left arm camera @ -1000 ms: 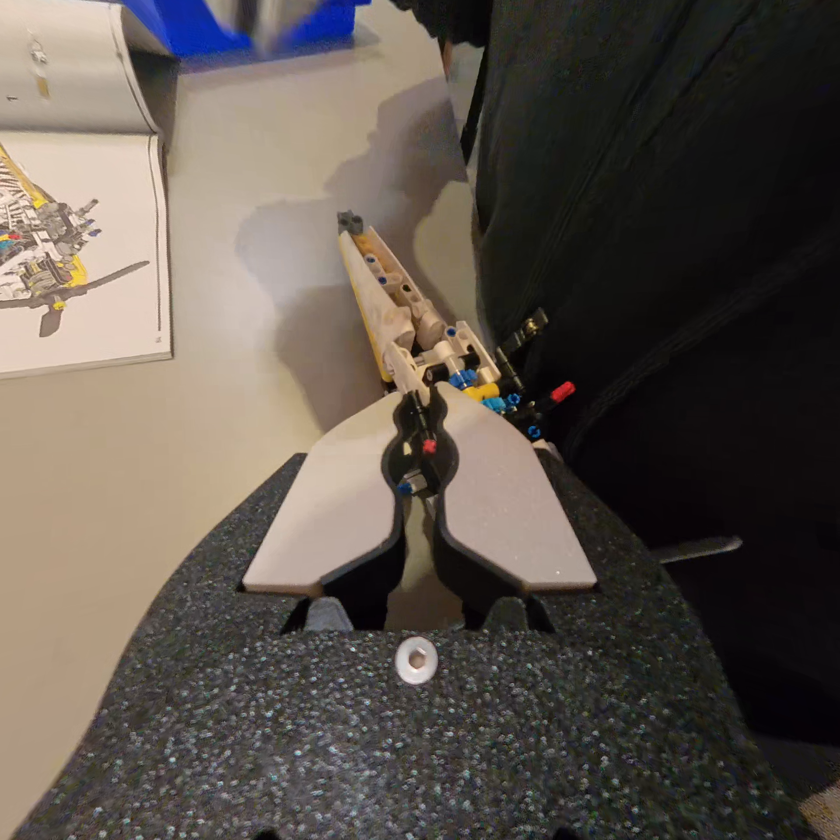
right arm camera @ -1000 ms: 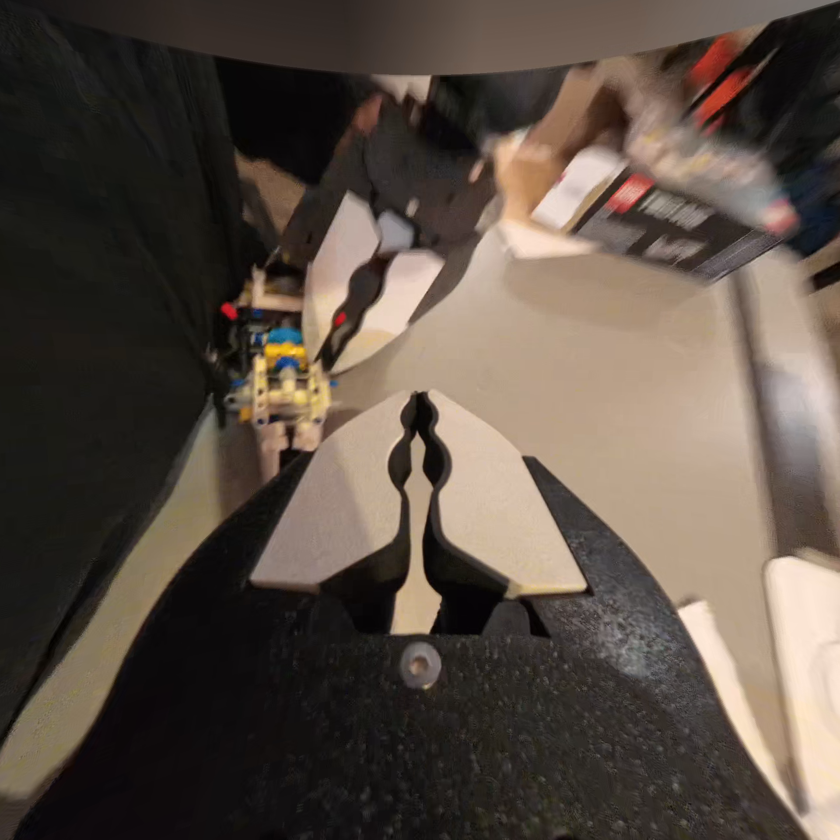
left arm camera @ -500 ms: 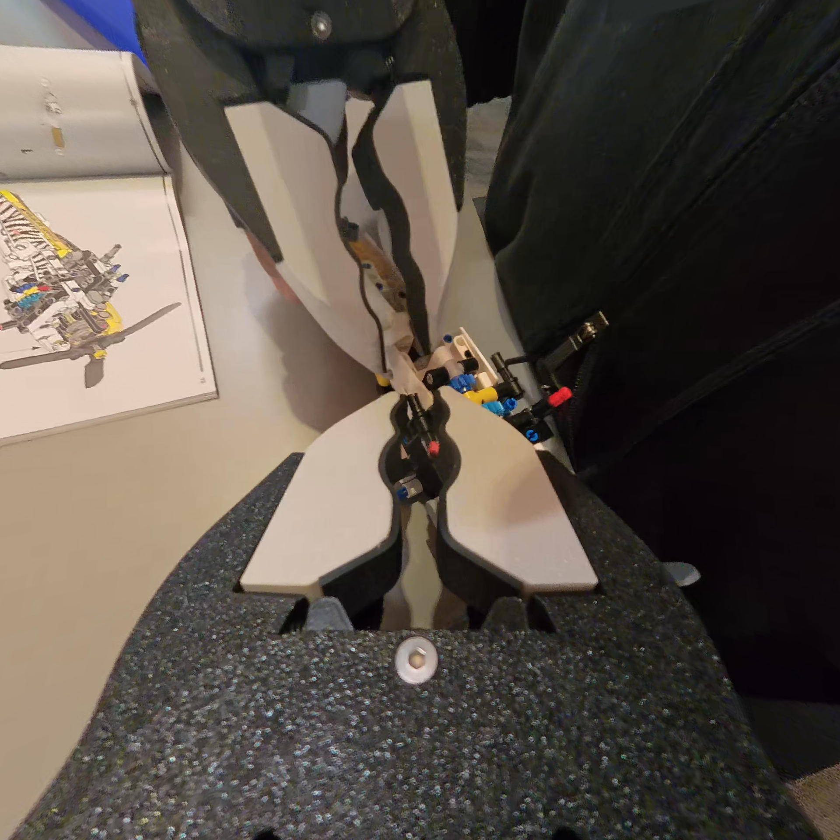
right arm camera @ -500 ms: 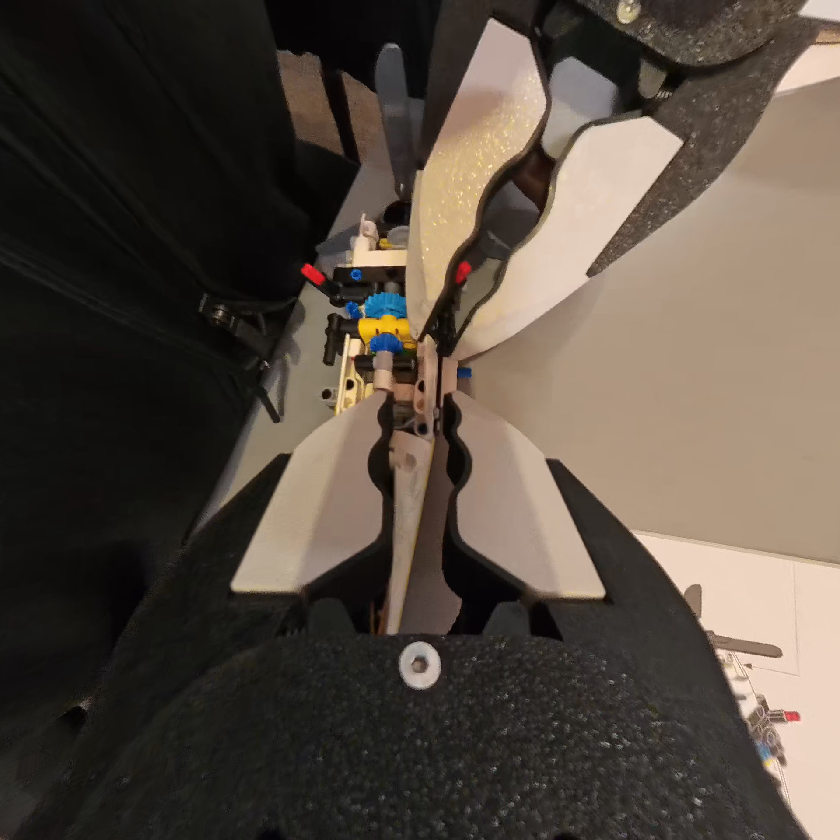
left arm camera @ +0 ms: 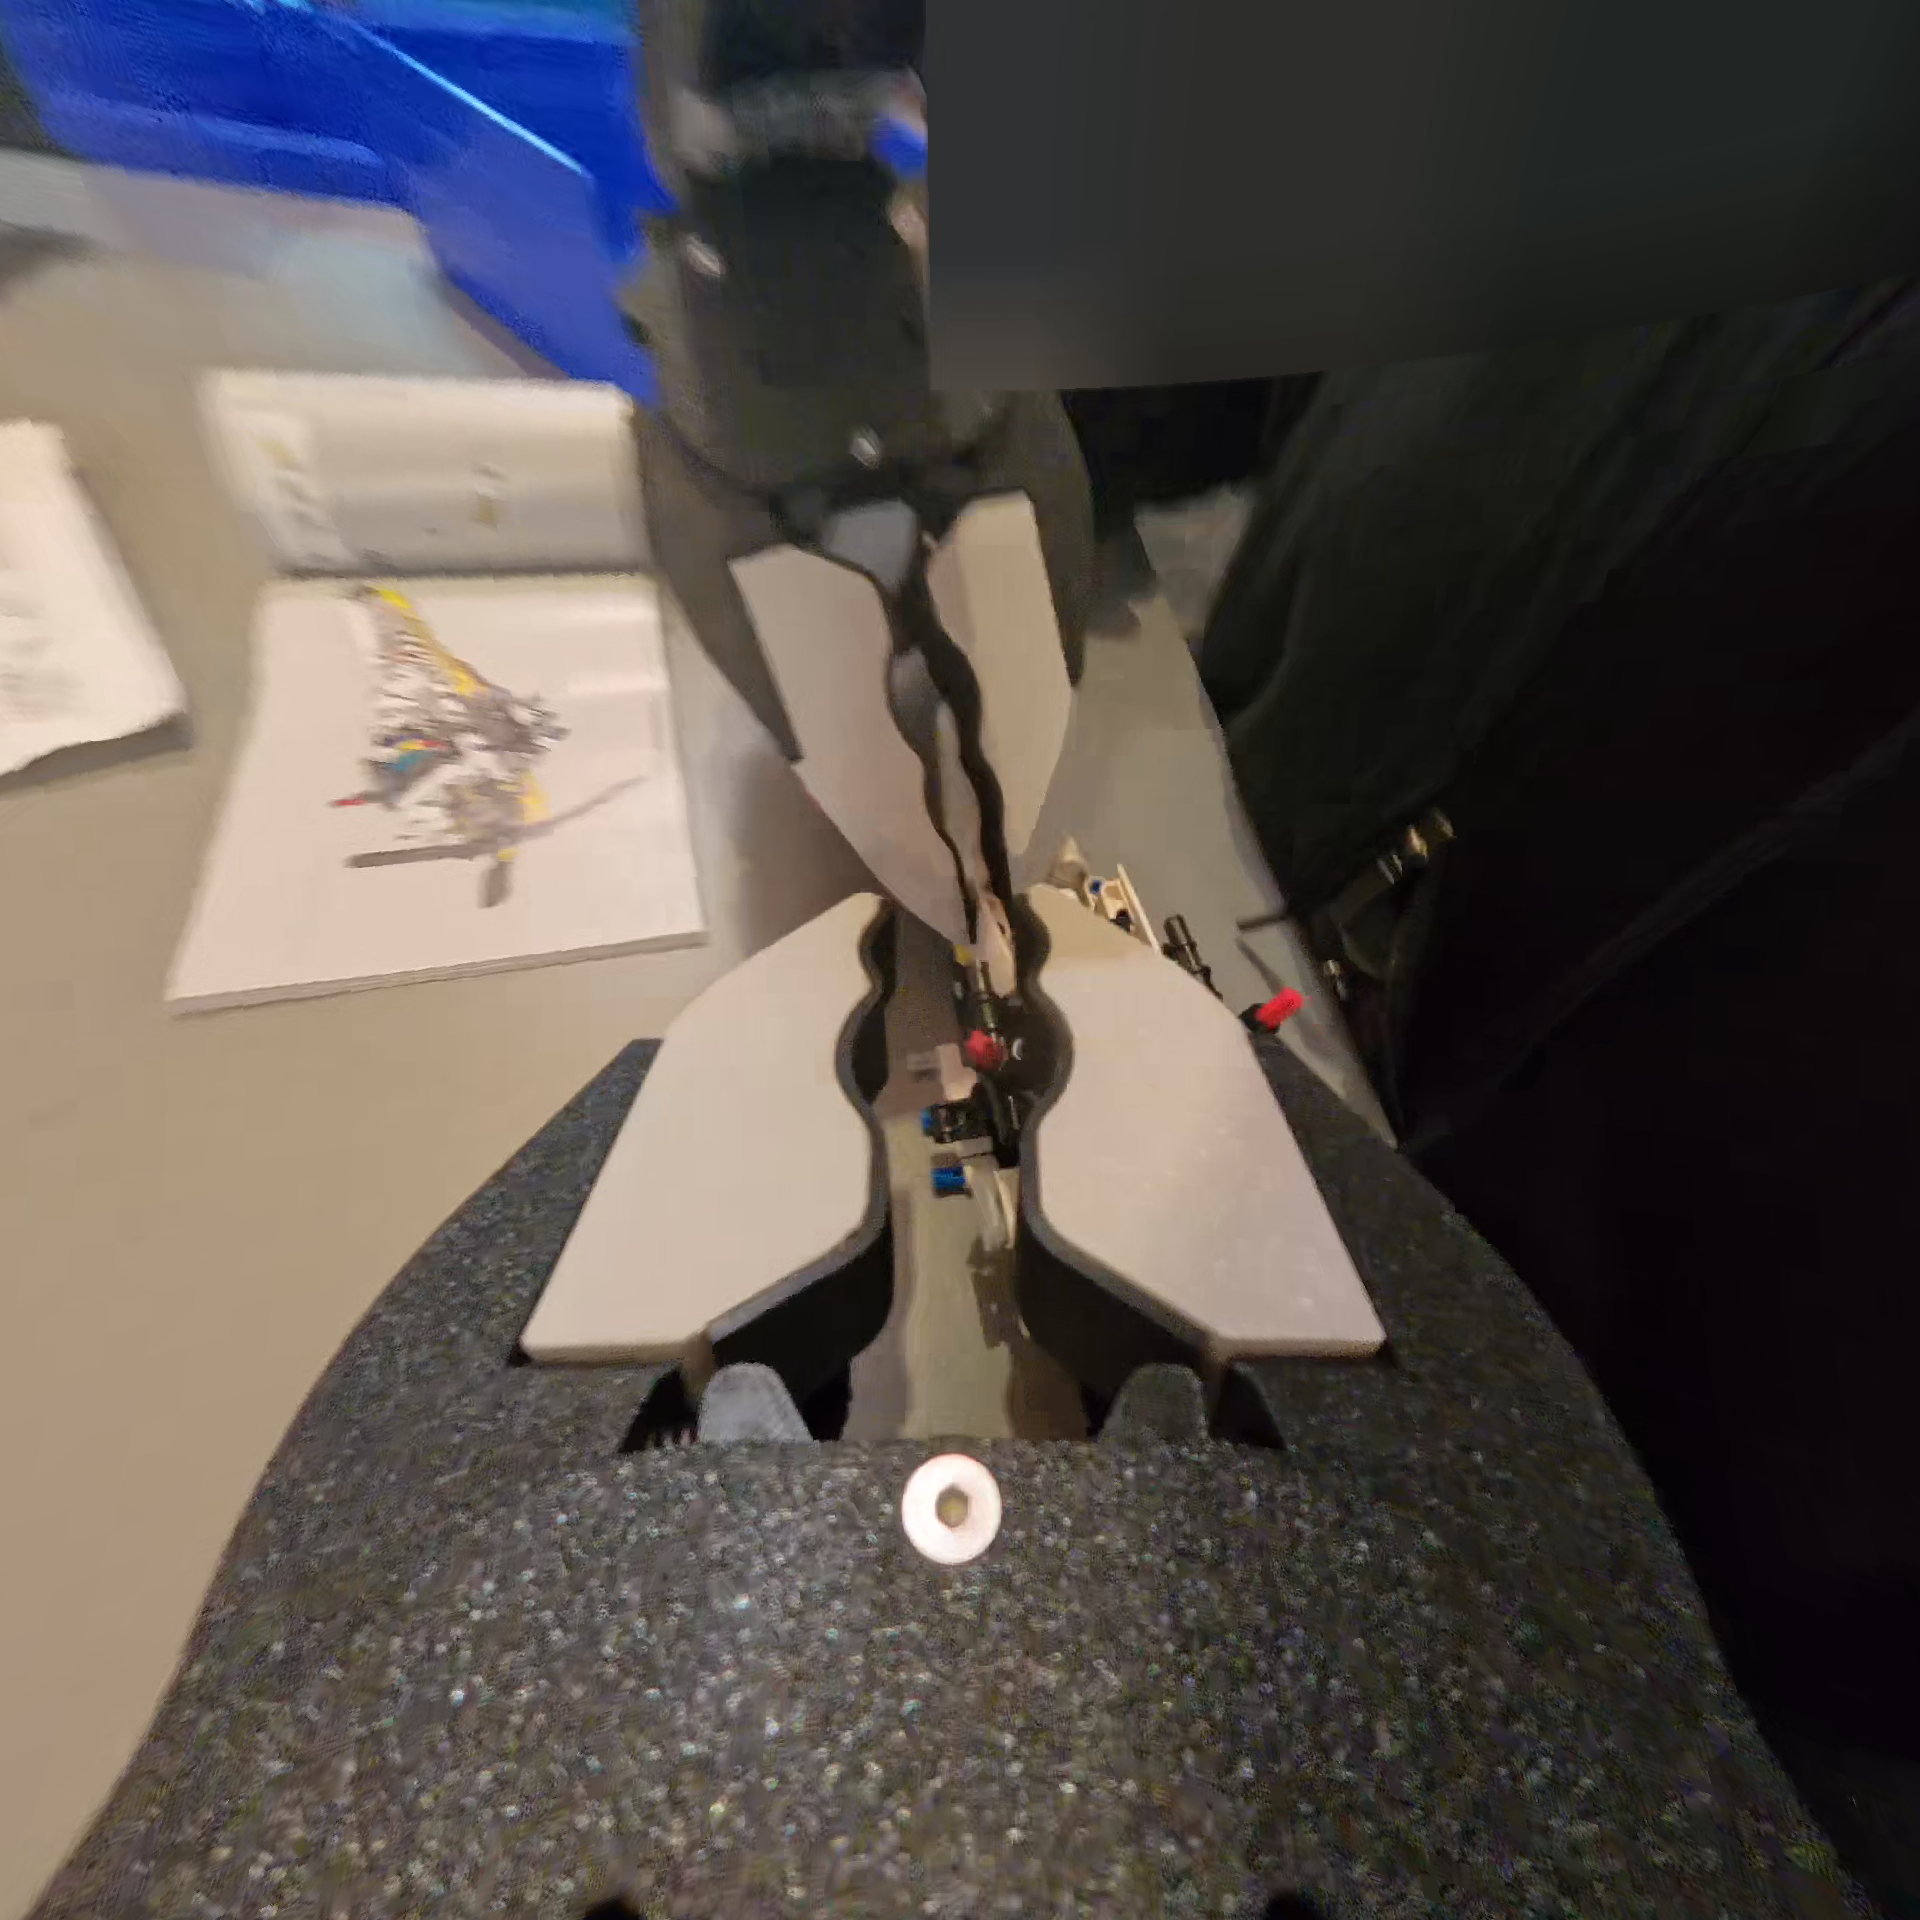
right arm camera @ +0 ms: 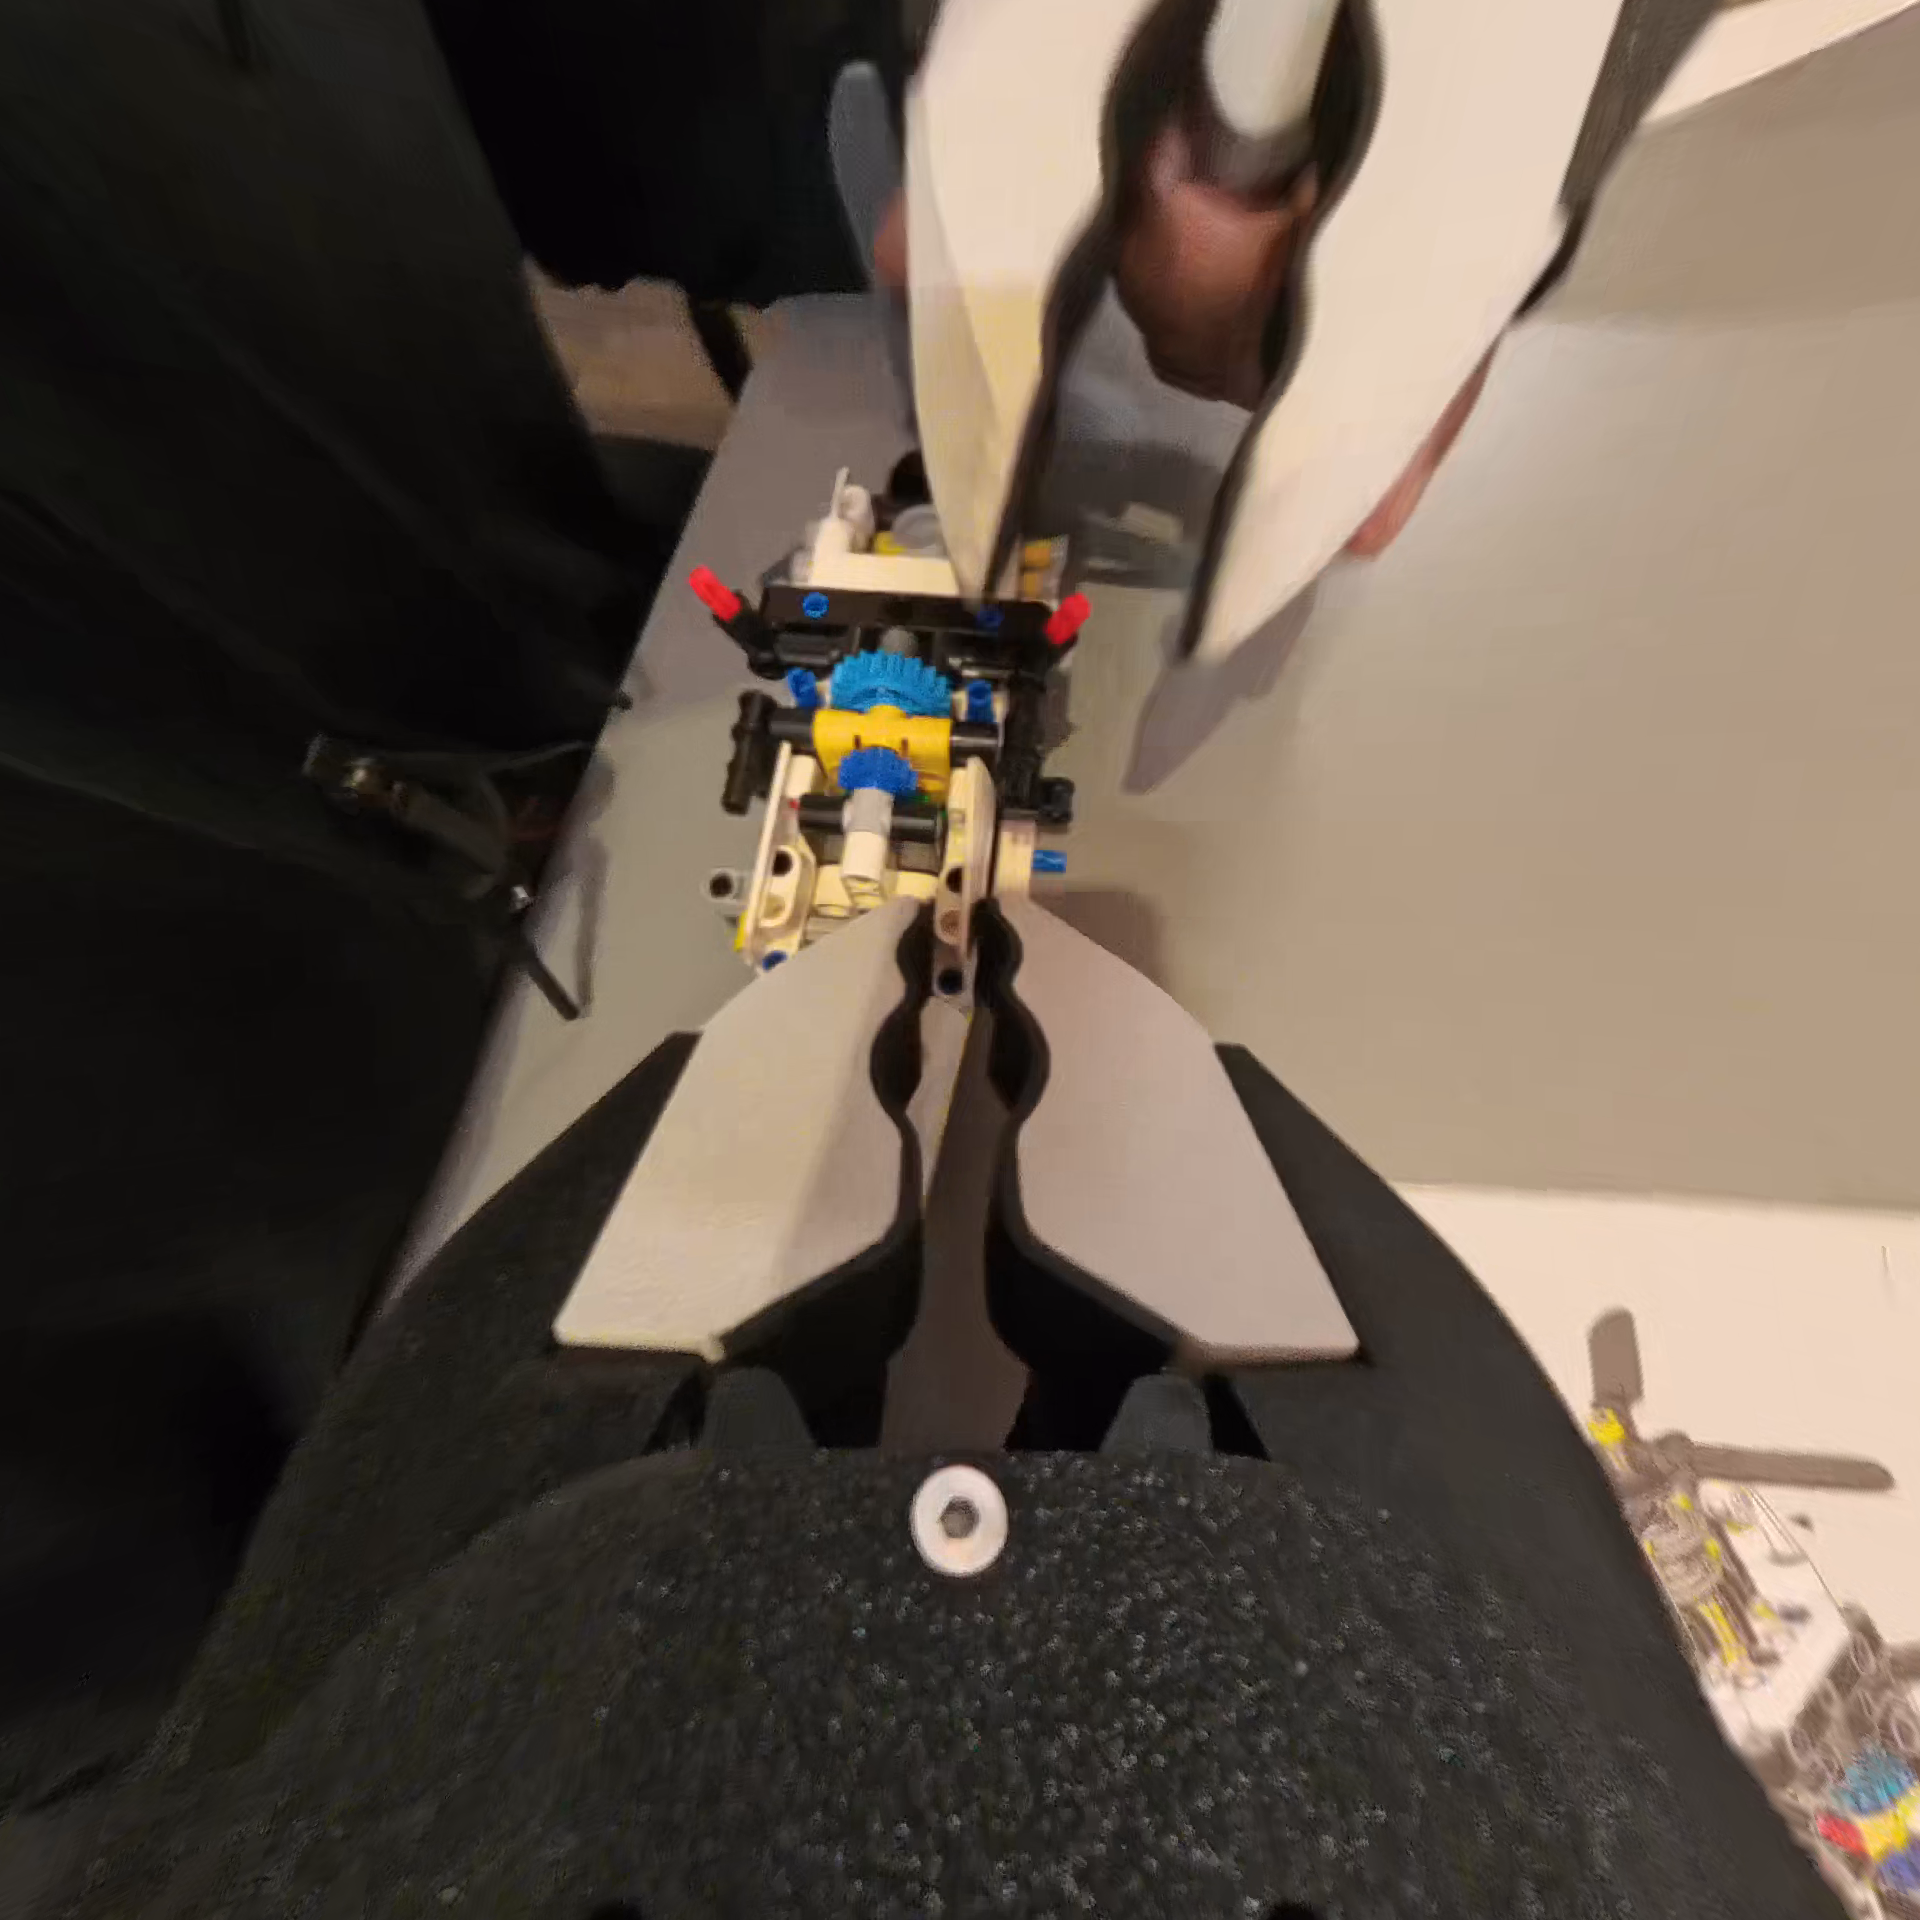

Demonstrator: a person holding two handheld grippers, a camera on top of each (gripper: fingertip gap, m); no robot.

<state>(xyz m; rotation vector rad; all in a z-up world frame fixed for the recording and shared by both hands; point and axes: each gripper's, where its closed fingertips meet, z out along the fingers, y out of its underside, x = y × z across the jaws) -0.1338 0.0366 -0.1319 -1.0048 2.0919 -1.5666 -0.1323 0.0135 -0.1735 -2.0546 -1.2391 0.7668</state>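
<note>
Tan plastic is all the right hand-held gripper has hold of: its two pads are clenched on one thin tan beam at the near end of the brick model. The model lies on the bench close to the edge at 9 o'clock in the right wrist view, beside a person's dark clothing. The left hand-held gripper is released. Its jaws stand apart with the model's black and red pins between them, and only one finger looks to touch the black crossbar at 12 o'clock. As I judge it, a pull or twist on that single beam could pop it off its pins, or drag the otherwise unheld model over the edge. In the left wrist view, the instruction booklet lies at 10 o'clock, well apart.
</note>
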